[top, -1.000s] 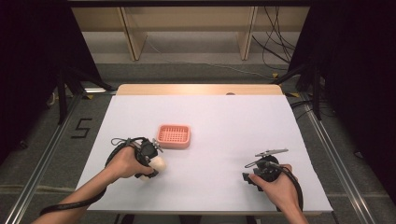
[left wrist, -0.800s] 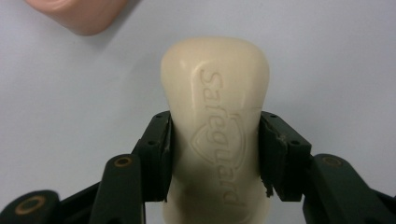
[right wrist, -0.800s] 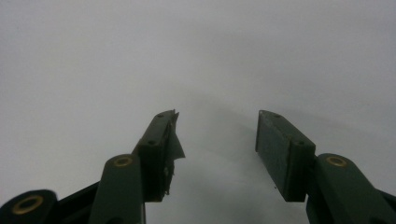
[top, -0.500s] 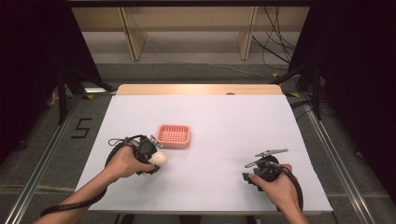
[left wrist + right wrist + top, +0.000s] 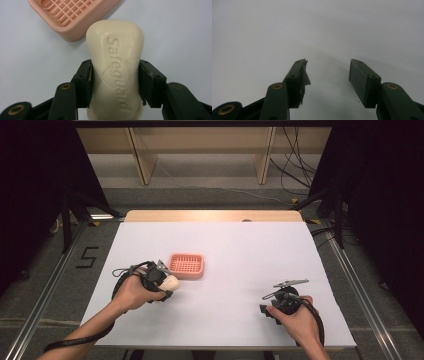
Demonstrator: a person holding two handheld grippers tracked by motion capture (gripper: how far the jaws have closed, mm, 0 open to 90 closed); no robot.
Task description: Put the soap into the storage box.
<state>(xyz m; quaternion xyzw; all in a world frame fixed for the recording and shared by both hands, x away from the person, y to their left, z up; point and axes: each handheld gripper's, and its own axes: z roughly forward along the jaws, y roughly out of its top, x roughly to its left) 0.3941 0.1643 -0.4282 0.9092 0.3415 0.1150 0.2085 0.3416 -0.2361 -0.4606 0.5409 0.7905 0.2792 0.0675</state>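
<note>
Between the pads of the left tool (image 5: 115,82) sat the soap (image 5: 115,67), a cream bar stamped "safeguard", clamped across its width with its rounded far end projecting beyond the jaws. On the high view the soap (image 5: 169,282) was held low over the tabletop (image 5: 240,250), just beside the near left corner of the dish (image 5: 186,265); whether bar and dish touched could not be told. The dish (image 5: 72,17) was pink, with a slatted grid floor, and lay on the white tabletop just beyond the bar's tip. The left tool (image 5: 165,284) was gripped by the left hand (image 5: 132,292). Well apart, toward the near right of the tabletop, the right hand (image 5: 295,317) held the right tool (image 5: 328,82), its jaws standing apart over bare white surface with nothing between them.
</note>
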